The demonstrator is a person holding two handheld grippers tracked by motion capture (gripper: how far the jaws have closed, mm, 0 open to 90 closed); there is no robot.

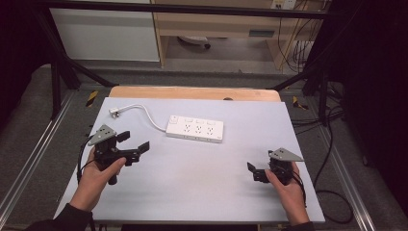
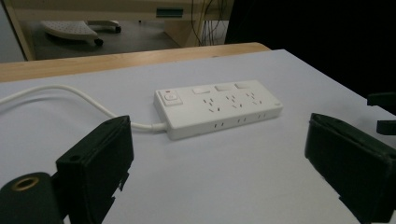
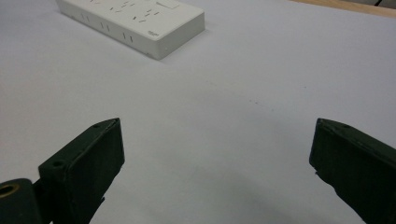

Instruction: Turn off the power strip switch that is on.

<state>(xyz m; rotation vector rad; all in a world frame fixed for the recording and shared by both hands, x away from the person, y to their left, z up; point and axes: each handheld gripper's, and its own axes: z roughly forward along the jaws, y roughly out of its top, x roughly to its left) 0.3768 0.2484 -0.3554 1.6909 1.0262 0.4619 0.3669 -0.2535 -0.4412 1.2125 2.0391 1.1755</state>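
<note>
I am holding the left tool (image 1: 133, 140) above the left part of the worktop (image 1: 202, 192), jaws spread wide, gripping nothing. In the left gripper view the jaws are framing the white power strip (image 2: 218, 106), which is lying flat well ahead of them. I am holding the right tool (image 1: 251, 172) low near the right edge, jaws likewise spread wide and gripping nothing. The power strip (image 1: 195, 128) is resting at the middle of the worktop toward its far side, apart from both tools. Its white cable (image 1: 144, 113) is curving off to the left, ending in a plug (image 1: 114, 111) near the far left corner.
</note>
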